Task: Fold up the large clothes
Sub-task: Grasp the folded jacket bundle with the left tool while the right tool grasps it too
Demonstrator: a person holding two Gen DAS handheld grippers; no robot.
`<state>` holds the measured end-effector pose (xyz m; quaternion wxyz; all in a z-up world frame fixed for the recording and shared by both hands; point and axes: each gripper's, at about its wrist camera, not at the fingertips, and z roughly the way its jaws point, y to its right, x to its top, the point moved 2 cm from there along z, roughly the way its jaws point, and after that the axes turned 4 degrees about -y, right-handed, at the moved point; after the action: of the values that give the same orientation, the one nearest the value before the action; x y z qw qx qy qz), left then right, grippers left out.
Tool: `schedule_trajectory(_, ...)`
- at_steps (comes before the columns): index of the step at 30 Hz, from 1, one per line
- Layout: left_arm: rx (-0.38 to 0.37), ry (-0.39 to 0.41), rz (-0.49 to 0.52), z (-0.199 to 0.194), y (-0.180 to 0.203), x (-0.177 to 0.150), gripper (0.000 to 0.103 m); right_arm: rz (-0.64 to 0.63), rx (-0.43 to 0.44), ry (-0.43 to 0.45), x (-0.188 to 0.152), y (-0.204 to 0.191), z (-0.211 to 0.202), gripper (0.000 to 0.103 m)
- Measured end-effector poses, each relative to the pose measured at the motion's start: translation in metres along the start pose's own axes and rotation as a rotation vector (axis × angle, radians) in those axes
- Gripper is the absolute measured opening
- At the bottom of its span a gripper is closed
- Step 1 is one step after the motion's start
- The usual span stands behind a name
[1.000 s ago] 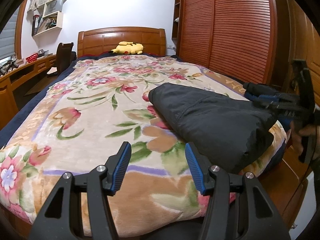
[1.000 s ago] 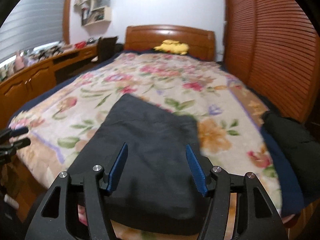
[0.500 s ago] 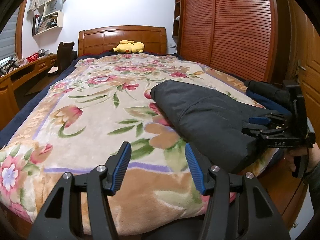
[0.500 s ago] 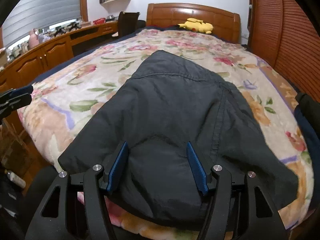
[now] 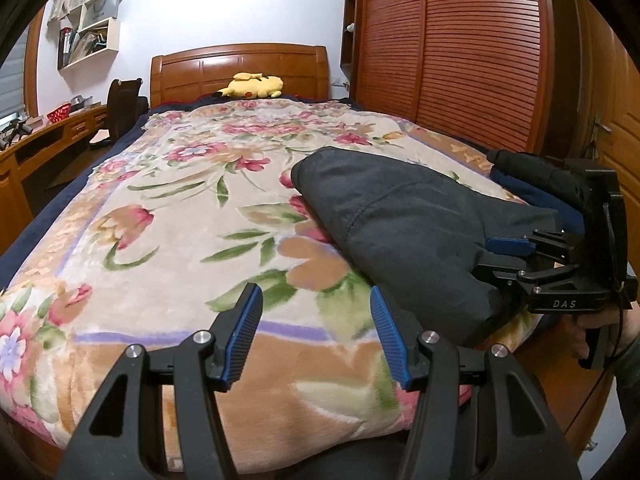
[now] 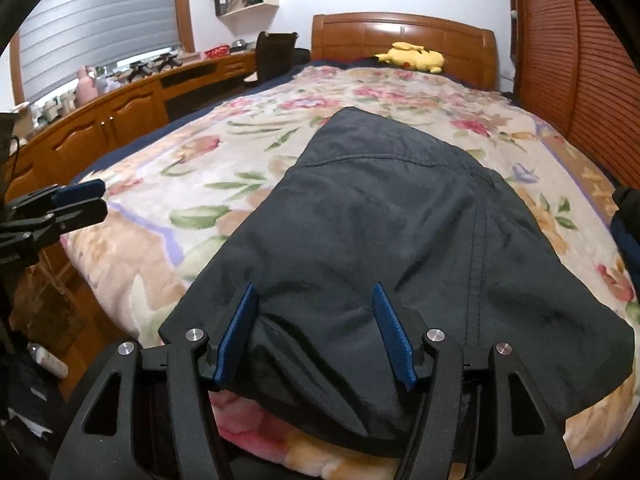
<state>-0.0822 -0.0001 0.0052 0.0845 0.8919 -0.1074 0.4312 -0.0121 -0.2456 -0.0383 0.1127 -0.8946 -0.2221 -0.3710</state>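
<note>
A dark grey folded garment [image 5: 404, 224] lies on the right side of the floral bedspread [image 5: 168, 216]; it fills the middle of the right wrist view [image 6: 400, 232]. My left gripper [image 5: 316, 336] is open and empty over the foot of the bed, left of the garment. My right gripper [image 6: 316, 332] is open, its fingers straddling the garment's near edge. It shows from the side in the left wrist view [image 5: 516, 256], level with that edge. The left gripper shows at the left edge of the right wrist view [image 6: 68, 204].
More dark and blue clothes [image 5: 532, 180] are piled at the bed's right edge beside the louvred wardrobe [image 5: 460, 60]. A yellow plush toy [image 5: 252, 86] lies by the headboard. A wooden desk [image 6: 100, 132] and chair [image 6: 276, 56] run along the left.
My right gripper has moved forward and down onto the garment's near edge, so the cloth now sits between its open fingers. The left gripper has barely moved.
</note>
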Motion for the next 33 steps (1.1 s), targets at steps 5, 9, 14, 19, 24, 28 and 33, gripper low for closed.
schedule_trajectory(5, -0.003, 0.012, 0.009, -0.005, 0.003, 0.003, 0.055, -0.013, -0.020, -0.012, 0.002, -0.003, -0.002, 0.062)
schedule_trajectory(9, -0.001, 0.013, 0.016, -0.004, 0.002, 0.005, 0.055, -0.010, -0.074, -0.014, 0.004, -0.004, -0.011, 0.062)
schedule_trajectory(14, -0.012, 0.004, 0.016, 0.009, 0.002, 0.010, 0.055, 0.014, -0.135, 0.016, 0.002, 0.012, -0.038, 0.062)
schedule_trajectory(19, -0.031, -0.004, 0.025, 0.038, 0.003, 0.025, 0.055, 0.053, -0.198, 0.023, -0.007, 0.041, -0.063, 0.062)
schedule_trajectory(24, -0.058, -0.002, 0.051, 0.071, 0.007, 0.049, 0.055, 0.109, -0.250, 0.026, -0.021, 0.071, -0.080, 0.062)
schedule_trajectory(28, -0.083, -0.010, 0.078, 0.106, 0.008, 0.075, 0.055, 0.147, -0.281, 0.012, -0.033, 0.084, -0.082, 0.062)
schedule_trajectory(33, -0.080, -0.035, 0.124, 0.153, 0.010, 0.102, 0.055, 0.176, -0.300, -0.018, -0.049, 0.089, -0.075, 0.063)
